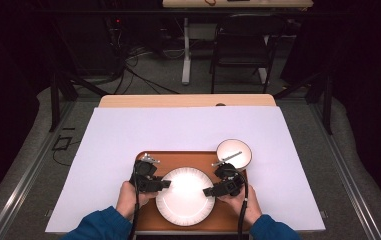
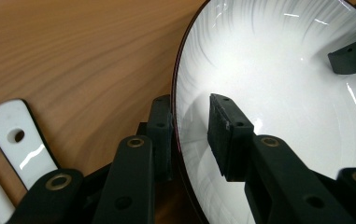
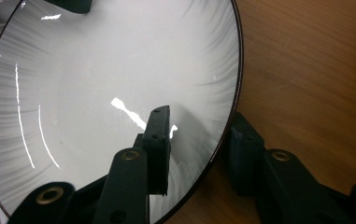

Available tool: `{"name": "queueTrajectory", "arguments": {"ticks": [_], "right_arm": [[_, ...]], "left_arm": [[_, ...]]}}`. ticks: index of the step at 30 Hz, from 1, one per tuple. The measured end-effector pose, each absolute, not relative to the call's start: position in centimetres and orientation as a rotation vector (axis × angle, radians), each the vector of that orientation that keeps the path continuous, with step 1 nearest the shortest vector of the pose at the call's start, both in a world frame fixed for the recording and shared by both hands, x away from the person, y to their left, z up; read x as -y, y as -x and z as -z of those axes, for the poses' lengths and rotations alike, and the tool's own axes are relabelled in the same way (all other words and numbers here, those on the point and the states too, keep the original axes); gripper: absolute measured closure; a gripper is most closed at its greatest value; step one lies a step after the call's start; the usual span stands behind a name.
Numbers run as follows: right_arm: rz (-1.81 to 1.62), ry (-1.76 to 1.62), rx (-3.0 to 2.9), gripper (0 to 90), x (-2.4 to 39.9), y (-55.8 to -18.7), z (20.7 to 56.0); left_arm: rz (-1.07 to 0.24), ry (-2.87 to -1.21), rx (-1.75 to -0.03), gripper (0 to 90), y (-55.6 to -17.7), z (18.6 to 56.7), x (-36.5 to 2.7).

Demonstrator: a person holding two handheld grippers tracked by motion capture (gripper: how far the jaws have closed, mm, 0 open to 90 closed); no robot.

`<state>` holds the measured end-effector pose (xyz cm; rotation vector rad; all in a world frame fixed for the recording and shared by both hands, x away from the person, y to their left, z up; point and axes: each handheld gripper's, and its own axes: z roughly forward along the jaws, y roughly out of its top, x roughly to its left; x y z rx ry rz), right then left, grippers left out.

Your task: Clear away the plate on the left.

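Observation:
A white plate (image 1: 185, 196) with a dark rim lies on a wooden tray (image 1: 178, 157) near the table's front edge. My left gripper (image 1: 166, 184) is at the plate's left rim. In the left gripper view, the left gripper (image 2: 189, 107) is open, one jaw over the plate (image 2: 278, 93) and one outside the rim, with gaps showing. My right gripper (image 1: 207, 191) is at the right rim. The right gripper (image 3: 201, 119) straddles the plate (image 3: 96, 93) the same way, open.
A white bowl (image 1: 234, 151) holding a metal utensil (image 1: 228, 157) stands at the tray's back right corner. Cutlery (image 1: 150, 158) lies at the tray's back left; a white handle (image 2: 21, 144) shows beside the left jaw. A white sheet (image 1: 178, 125) covers the table; a chair (image 1: 243, 45) stands beyond.

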<state>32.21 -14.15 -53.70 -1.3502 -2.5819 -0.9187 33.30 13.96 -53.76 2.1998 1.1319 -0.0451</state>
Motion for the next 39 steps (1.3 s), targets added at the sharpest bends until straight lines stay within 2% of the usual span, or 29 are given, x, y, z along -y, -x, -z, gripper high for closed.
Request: {"name": "queueTrajectory", "arguments": {"ticks": [5, 22, 33, 37, 39], "right_arm": [[0.916, 1.328, 2.602, 65.0, 13.9, -32.1, 53.7], [0.872, 1.283, 2.632, 65.1, 13.7, -31.5, 53.4], [0.867, 1.275, 2.644, 64.6, 13.7, -31.3, 53.4], [0.869, 1.258, 2.669, 58.3, 13.6, -31.2, 53.3], [0.873, 1.264, 2.682, 47.8, 13.6, -31.0, 53.1]], "left_arm": [[0.013, -2.230, -1.120, 71.2, -33.0, 53.5, -13.9], [0.063, -2.258, -1.090, 72.5, -32.6, 53.4, -14.3], [0.074, -2.271, -1.079, 70.1, -32.4, 53.5, -14.1], [0.056, -2.272, -1.071, 66.0, -32.3, 53.2, -14.0], [0.045, -2.276, -1.074, 55.8, -32.2, 53.0, -14.1]]}}
